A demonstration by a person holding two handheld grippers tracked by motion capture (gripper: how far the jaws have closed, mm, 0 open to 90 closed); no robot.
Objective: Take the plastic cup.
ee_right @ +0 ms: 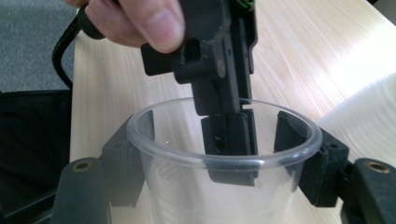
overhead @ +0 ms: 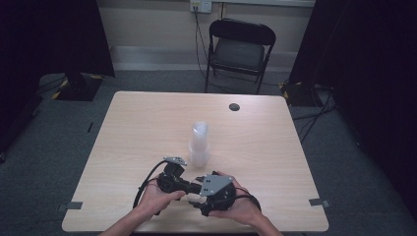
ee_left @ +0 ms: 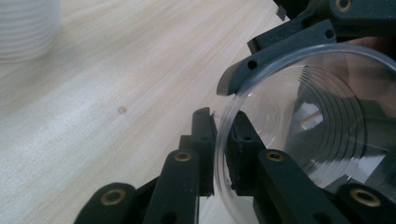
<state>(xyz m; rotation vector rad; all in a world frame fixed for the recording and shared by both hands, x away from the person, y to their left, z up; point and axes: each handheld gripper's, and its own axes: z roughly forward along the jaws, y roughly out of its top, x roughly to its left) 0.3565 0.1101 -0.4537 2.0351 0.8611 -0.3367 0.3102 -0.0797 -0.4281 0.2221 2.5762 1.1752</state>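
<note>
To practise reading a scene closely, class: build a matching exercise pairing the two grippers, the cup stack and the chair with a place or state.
1. left gripper
2. right gripper
3. stack of cups
4. chair

a. behind the table
b. jaws either side of the clear cup
c. pinches the clear cup's rim
d. upright near the table's middle

Pairs: 1-c, 2-b, 3-d, 4-a

Nothing legible anywhere I look: no print, label or number on the clear plastic cup (ee_right: pixel 224 186) I hold, the white cup stack (overhead: pixel 199 143), or the pale wooden table (overhead: pixel 147 128).
</note>
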